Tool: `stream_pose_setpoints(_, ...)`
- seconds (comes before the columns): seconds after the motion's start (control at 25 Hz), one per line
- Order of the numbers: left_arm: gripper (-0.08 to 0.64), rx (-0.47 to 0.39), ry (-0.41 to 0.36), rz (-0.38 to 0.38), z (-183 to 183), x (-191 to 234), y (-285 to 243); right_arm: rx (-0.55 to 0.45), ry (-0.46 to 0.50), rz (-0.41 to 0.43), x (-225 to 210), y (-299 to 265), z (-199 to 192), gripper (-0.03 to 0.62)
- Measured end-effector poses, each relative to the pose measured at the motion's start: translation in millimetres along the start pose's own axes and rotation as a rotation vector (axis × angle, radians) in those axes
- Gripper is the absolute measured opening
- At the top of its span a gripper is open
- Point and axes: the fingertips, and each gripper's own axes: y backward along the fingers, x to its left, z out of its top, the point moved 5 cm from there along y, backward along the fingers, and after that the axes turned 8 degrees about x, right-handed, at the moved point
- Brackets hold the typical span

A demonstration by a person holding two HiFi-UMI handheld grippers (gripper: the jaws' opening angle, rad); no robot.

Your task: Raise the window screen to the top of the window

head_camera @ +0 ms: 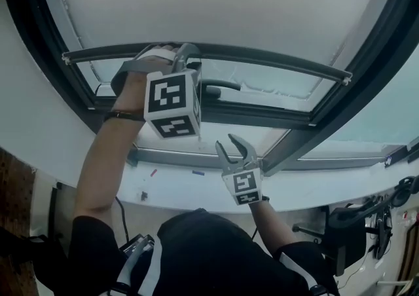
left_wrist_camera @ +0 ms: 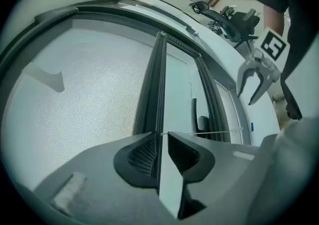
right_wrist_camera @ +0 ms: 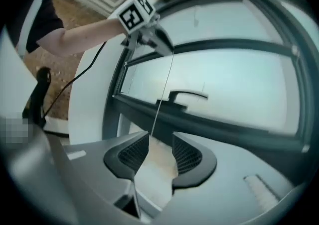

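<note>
The window screen [head_camera: 216,6] is pale mesh that ends in a dark bottom bar [head_camera: 275,60]. My left gripper [head_camera: 184,50] is raised to that bar near its left end. In the left gripper view the jaws [left_wrist_camera: 164,137] stand nearly together with the bar's thin edge [left_wrist_camera: 152,84] running into the narrow gap. A thin pull cord [right_wrist_camera: 164,89] hangs from there to my right gripper [right_wrist_camera: 160,144]. That gripper is open, with the cord passing between its pads without being pinched. It sits lower, in front of the sill [head_camera: 228,144].
A dark window handle [head_camera: 219,85] sticks out from the frame rail just below the bar. The white sill [head_camera: 177,186] runs under the window. An office chair [head_camera: 353,222] and a black cable [head_camera: 121,213] are below, by the person's body.
</note>
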Motion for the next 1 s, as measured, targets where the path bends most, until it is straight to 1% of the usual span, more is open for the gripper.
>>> stream_pose_setpoints(0.08, 0.074, 0.004, -0.014, 0.002, -0.4, 1.2, -0.3, 0.088, -0.100, 0.097, 19.6, -30.8, -33.0, 0.149)
stream_pose_setpoints(0.2, 0.072, -0.012, -0.006, 0.006, -0.5, 0.5, 0.0, 0.178, -0.180, 0.174, 32.8, -65.4, -54.2, 0.178)
stream_pose_setpoints(0.28, 0.072, -0.020, 0.006, 0.000, -1.3, 0.9, 0.5, 0.214, -0.169, 0.200, 38.4, -86.9, -61.3, 0.202)
stream_pose_setpoints(0.36, 0.072, -0.026, 0.012, -0.002, -1.4, 1.4, 0.5, 0.243, -0.105, 0.216, 45.3, -106.8, -65.9, 0.226)
stream_pose_setpoints(0.4, 0.072, -0.029, 0.013, 0.000, -1.0, 1.7, 0.3, 0.260, -0.078, 0.218, 47.7, -115.4, -67.6, 0.229)
stream_pose_setpoints(0.48, 0.072, -0.035, 0.012, 0.001, 0.0, 1.8, 0.2, 0.294, -0.067, 0.214, 49.3, -129.1, -71.4, 0.227)
stream_pose_setpoints(0.56, 0.072, -0.040, 0.011, -0.001, 0.3, 0.7, 0.7, 0.317, -0.085, 0.215, 49.0, -138.9, -76.9, 0.204)
stream_pose_setpoints(0.6, 0.072, -0.043, 0.012, -0.002, 0.0, 0.2, 1.1, 0.319, -0.085, 0.218, 49.1, -143.9, -80.4, 0.200)
stream_pose_setpoints(0.72, 0.072, -0.060, 0.018, -0.005, -0.5, -0.6, 2.1, 0.313, -0.085, 0.225, 51.8, -153.0, -83.3, 0.163)
stream_pose_setpoints(0.8, 0.072, -0.077, 0.025, -0.004, -0.2, -0.8, 2.4, 0.301, -0.083, 0.220, 52.7, -151.5, -78.4, 0.112)
stream_pose_setpoints(0.84, 0.072, -0.083, 0.030, -0.001, -0.4, -0.2, 2.6, 0.289, -0.076, 0.216, 52.3, -149.7, -74.9, 0.076)
stream_pose_setpoints(0.88, 0.072, -0.088, 0.034, 0.003, -0.7, 0.5, 3.0, 0.274, -0.063, 0.214, 51.5, -148.7, -72.6, 0.061)
stream_pose_setpoints(1.0, 0.060, -0.098, 0.041, 0.013, -1.7, 1.3, 3.0, 0.263, -0.028, 0.211, 48.5, -142.3, -71.5, 0.060)
